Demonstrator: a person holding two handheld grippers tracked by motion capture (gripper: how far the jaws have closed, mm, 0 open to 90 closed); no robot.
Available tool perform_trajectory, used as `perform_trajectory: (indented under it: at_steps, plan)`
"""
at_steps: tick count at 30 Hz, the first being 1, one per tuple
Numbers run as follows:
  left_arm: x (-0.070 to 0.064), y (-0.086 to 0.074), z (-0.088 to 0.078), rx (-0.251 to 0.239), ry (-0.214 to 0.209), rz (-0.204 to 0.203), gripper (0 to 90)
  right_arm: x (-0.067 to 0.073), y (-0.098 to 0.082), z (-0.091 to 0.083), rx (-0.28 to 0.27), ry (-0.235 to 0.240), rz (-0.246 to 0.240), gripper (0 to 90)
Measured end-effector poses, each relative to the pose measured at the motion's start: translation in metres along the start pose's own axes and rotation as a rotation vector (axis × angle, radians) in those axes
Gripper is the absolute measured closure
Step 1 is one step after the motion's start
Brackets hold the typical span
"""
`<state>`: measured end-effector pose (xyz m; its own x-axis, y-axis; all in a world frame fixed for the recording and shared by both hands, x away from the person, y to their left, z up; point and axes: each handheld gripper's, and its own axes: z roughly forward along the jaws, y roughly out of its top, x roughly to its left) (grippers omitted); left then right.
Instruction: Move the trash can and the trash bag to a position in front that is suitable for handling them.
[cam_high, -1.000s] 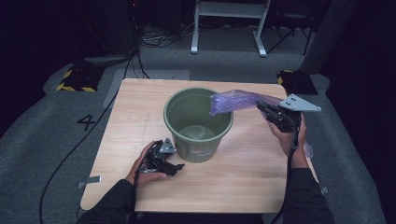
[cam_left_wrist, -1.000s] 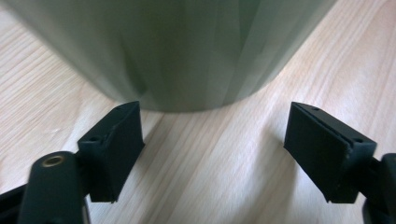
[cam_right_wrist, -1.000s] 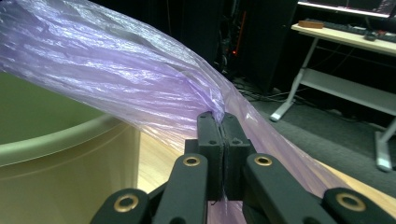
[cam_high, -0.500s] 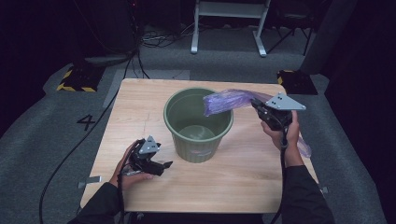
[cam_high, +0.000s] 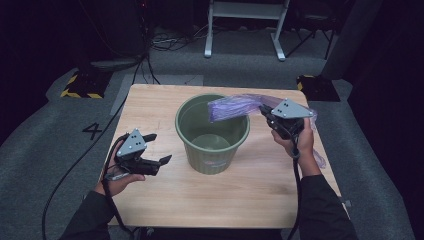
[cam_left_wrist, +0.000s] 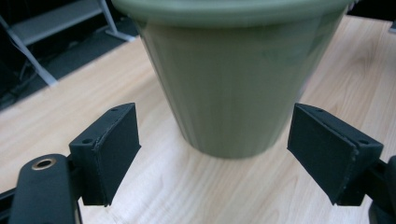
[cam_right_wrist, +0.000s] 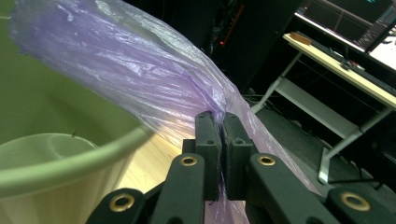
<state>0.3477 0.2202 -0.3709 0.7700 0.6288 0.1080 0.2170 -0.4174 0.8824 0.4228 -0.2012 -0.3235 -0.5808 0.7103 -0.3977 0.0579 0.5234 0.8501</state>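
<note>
With the right gripper (cam_high: 266, 113) clamped on the purple bag (cam_high: 232, 106) (which trails beyond its jaws over the green bucket (cam_high: 212, 145)), bring the left gripper (cam_high: 159, 148), jaws apart before the bucket's wall, up to spread the bag's mouth.

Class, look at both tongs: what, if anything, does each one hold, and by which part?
The right tongs pinch the purple plastic bag at a gathered stretch along its length. The left tongs stand open, holding nothing, facing the green bucket.
</note>
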Motion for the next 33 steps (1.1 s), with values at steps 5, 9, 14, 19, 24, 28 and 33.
perform_trajectory:
  at_steps: [5,9,14,19,24,28,33]
  plan:
    - [0.006,0.024,0.000,-0.054,-0.044,-0.010,15.6,0.009,0.007,0.002,0.004,0.037,-0.039,87.5]
    - [0.010,0.044,0.004,-0.055,-0.053,-0.006,15.6,0.014,0.011,0.004,0.010,0.066,-0.054,87.2]
    - [0.007,0.066,0.015,-0.058,-0.055,0.014,15.4,0.021,0.015,0.006,0.018,0.085,-0.075,86.8]
    - [-0.001,0.081,0.019,-0.075,-0.069,0.056,15.5,0.026,0.017,0.009,0.025,0.095,-0.094,86.6]
    - [-0.009,0.094,0.029,-0.056,-0.060,0.106,15.7,0.030,0.018,0.012,0.032,0.098,-0.109,86.3]
    - [-0.015,0.104,0.041,-0.047,-0.073,0.128,15.6,0.032,0.020,0.013,0.037,0.116,-0.123,85.9]
    - [-0.024,0.117,0.062,-0.001,-0.100,0.154,15.9,0.038,0.025,0.014,0.048,0.153,-0.153,85.6]
